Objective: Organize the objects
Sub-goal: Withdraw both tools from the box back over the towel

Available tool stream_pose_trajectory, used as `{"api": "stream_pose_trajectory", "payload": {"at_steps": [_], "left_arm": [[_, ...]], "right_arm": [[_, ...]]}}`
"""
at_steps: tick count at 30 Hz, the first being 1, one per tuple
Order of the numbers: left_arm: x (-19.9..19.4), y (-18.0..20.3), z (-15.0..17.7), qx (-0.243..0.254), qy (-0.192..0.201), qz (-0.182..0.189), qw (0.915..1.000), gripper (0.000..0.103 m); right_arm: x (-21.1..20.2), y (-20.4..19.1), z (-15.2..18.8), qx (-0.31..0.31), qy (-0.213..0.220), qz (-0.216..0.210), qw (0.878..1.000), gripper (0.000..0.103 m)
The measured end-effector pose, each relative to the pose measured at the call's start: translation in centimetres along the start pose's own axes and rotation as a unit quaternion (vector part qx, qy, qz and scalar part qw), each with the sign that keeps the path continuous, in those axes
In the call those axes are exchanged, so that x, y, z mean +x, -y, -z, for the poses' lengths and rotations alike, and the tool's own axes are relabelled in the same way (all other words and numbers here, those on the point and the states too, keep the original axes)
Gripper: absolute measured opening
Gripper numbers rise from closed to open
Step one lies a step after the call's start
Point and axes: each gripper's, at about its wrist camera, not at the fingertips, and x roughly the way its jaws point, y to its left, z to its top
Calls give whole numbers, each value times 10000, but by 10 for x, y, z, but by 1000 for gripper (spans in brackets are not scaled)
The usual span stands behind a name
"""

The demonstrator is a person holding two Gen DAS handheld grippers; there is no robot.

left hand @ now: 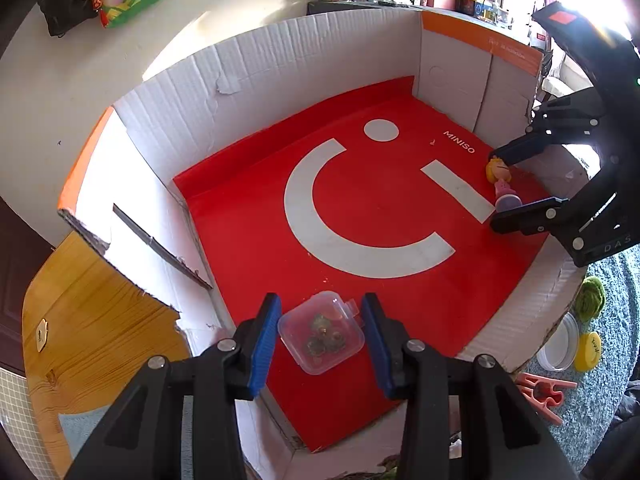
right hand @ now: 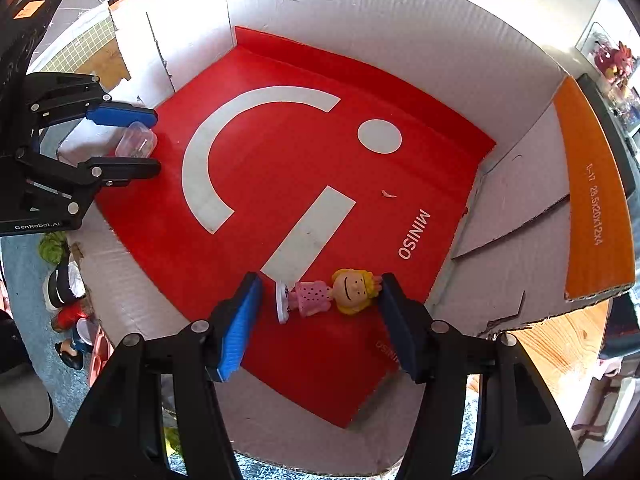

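A white cardboard box holds a red MINISO sheet on its floor. My left gripper reaches into the near corner. Its blue pads press both sides of a small clear plastic case with dark bits inside, which rests on the red sheet. The right wrist view shows that gripper at the left with the case between its fingers. My right gripper stands open over a blonde doll in a pink dress, which lies flat. A gap shows at the doll's feet, and its head lies against the other finger. The left wrist view shows the doll at the right wall.
The box walls rise on every side, with orange flaps folded out. Outside on a blue-grey rug lie pink clips, a yellow lid, a green piece and small figurines. A wooden board lies to the left.
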Motion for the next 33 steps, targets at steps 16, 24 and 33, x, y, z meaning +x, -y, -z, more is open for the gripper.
{"api": "stream_pose_trajectory", "payload": {"at_steps": [16,24,33], "left_arm": [[-6,2,2,-46,27,66,10000,54],[-26,-5,2,-291,299,160,9990,62],[-69,-11,1,-558,841,92,9948,68]], "right_arm": [[-24,1,19,177,94,-89,9998,65],[-48,1,33,343,277,-112,9990,70],[-86,19,19,545,749,-32,9957,74]]}}
